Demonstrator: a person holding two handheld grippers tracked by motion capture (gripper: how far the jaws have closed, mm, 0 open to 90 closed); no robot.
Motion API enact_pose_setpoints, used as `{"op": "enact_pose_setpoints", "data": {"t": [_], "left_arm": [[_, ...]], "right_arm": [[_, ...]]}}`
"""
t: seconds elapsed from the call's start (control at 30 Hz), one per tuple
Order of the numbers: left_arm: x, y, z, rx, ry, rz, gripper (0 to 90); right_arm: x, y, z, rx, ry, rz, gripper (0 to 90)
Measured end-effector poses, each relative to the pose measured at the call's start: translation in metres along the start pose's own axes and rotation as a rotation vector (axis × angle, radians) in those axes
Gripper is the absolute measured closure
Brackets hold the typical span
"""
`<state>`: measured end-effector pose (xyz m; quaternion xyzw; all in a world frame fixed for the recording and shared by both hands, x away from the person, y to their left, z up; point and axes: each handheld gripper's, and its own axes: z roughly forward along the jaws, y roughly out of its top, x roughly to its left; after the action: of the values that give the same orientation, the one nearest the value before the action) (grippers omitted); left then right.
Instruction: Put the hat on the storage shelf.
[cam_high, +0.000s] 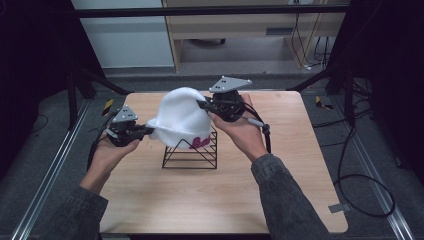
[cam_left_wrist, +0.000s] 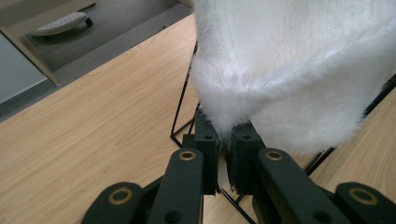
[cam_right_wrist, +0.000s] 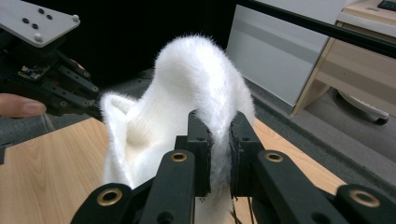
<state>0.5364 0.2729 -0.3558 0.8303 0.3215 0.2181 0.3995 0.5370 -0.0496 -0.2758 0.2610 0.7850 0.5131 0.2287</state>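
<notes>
Gripping the white hat (cam_high: 181, 117), both tools (cam_high: 149, 130) (cam_high: 202, 105) are clamped above the wire rack (cam_high: 192, 155).

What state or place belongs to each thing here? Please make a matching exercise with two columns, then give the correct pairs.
Things:
1. white fuzzy hat
2. black wire rack
3. left hand-held gripper
4. right hand-held gripper

States or places:
A. stands on the wooden table, under the hat
B. shut on the hat's lower edge
C. held up between both grippers, above the rack
D. shut on the hat higher up, at its far side

Pairs: 1-C, 2-A, 3-B, 4-D
</notes>
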Motion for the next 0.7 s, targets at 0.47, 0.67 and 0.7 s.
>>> {"op": "enact_pose_setpoints", "data": {"t": [0.47,0.67,0.7], "left_arm": [[-0.0041,-0.0021,-0.0024,-0.002,-0.013,0.006,83.8],[-0.0059,-0.0044,-0.0006,0.002,-0.022,0.004,83.9],[-0.0061,-0.0056,0.0003,0.006,-0.025,0.002,83.9]], "right_arm": [[0.0002,-0.0062,-0.0072,0.017,-0.003,-0.005,81.8],[-0.0008,-0.0092,-0.0086,0.026,-0.003,-0.003,81.8],[-0.0008,-0.0101,-0.0087,0.029,-0.002,-0.004,81.7]]}}
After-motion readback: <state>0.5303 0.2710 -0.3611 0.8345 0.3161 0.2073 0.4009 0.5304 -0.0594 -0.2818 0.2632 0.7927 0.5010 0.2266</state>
